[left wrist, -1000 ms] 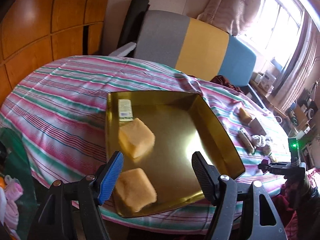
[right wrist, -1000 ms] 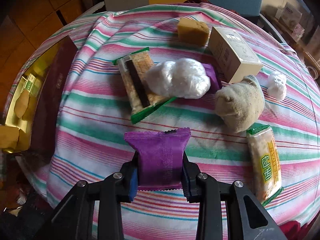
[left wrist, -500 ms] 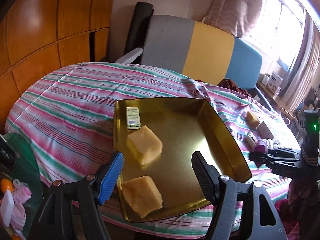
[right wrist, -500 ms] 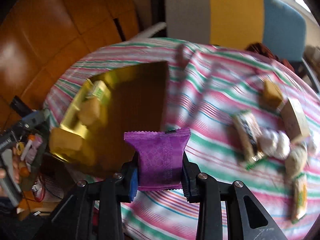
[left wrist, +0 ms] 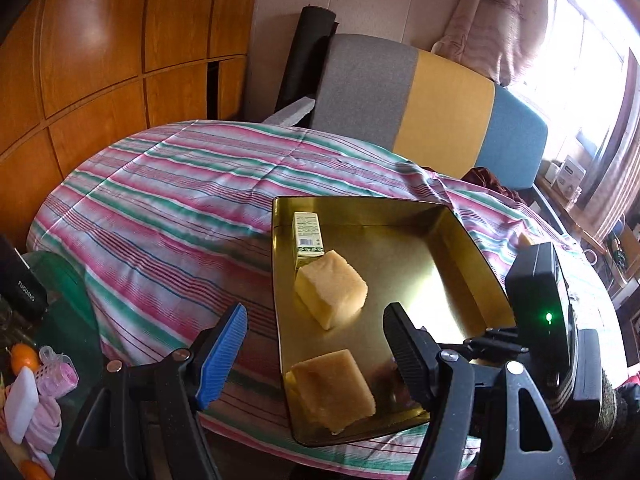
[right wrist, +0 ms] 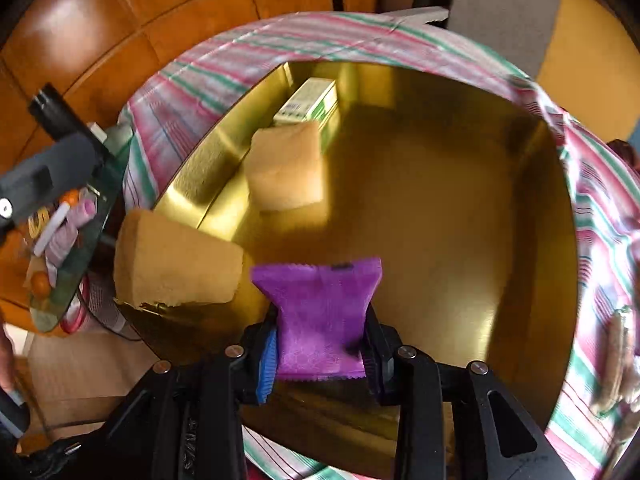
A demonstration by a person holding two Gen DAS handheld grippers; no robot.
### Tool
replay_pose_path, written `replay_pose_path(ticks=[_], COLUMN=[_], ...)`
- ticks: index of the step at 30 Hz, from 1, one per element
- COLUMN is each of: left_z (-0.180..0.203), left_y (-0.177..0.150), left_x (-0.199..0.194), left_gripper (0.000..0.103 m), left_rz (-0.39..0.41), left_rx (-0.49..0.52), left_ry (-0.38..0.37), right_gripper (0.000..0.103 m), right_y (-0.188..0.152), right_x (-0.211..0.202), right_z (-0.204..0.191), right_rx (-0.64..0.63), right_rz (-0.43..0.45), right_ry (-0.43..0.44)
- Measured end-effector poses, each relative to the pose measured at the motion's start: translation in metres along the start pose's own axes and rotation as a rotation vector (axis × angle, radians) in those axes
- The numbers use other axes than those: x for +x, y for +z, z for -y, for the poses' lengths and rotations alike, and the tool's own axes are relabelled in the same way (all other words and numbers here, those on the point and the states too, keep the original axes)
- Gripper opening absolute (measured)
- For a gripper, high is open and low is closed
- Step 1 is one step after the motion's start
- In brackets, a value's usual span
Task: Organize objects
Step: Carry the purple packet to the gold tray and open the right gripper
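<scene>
A gold tray (left wrist: 440,280) lies on the striped tablecloth (left wrist: 180,200). It holds two yellow sponges (left wrist: 330,294) (left wrist: 332,390) and a small green-and-white box (left wrist: 307,234). My left gripper (left wrist: 316,312) hangs open above the tray's near left part, with nothing between its fingers. My right gripper (right wrist: 320,344) is above the tray (right wrist: 460,220) with a purple snack packet (right wrist: 320,312) pinched at the waist between its pads. Its jaws are opening. In the right wrist view the sponges (right wrist: 286,168) (right wrist: 176,264) and the box (right wrist: 310,102) lie to the packet's left.
A grey, yellow and blue sofa (left wrist: 420,112) stands behind the table, with wood panelling (left wrist: 100,60) on the left. A low glass table (left wrist: 48,320) with small items sits at the lower left. More snack packs (right wrist: 618,360) lie on the cloth right of the tray.
My right gripper has carried the purple packet left from the cluster of snacks to above the gold tray, and its body has come into the left wrist view. My left gripper has shifted only slightly.
</scene>
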State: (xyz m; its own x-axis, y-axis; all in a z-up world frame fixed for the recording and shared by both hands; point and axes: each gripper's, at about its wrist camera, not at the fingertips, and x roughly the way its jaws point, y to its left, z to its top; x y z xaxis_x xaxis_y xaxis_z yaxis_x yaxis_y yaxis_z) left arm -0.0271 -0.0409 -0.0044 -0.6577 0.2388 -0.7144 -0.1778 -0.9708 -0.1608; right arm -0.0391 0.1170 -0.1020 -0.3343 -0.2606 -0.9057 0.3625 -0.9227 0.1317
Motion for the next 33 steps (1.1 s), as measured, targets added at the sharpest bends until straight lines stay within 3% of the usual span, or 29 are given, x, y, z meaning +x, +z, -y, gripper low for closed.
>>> replay_pose_path(ticks=[2,9,18,25,33], left_z=[-0.002,-0.004,0.004,0.023,0.063], left_y=[-0.001,-0.002,0.0,0.006,0.015], left_x=[0.001,-0.001,-0.006,-0.011,-0.008], left_gripper=[0.071,0.071,0.071,0.071,0.071], left_rz=[-0.003,0.003,0.007,0.016,0.007], left_rx=[-0.005,-0.012,0.011,0.06,0.144], left_ry=[0.001,0.009,0.019,0.003,-0.067], right_gripper=[0.039,0.063,0.086,0.098,0.103], right_y=[0.0,-0.003,-0.006,-0.02,-0.051], right_x=[0.004,0.006,-0.023,-0.072,-0.129], right_z=[-0.005,-0.012,0.011,0.046,0.111], right_rx=[-0.013,0.012,0.094,0.168,0.283], right_rz=[-0.009,-0.003,0.089,0.201,0.311], right_ry=[0.016,0.094,0.074,-0.003,-0.157])
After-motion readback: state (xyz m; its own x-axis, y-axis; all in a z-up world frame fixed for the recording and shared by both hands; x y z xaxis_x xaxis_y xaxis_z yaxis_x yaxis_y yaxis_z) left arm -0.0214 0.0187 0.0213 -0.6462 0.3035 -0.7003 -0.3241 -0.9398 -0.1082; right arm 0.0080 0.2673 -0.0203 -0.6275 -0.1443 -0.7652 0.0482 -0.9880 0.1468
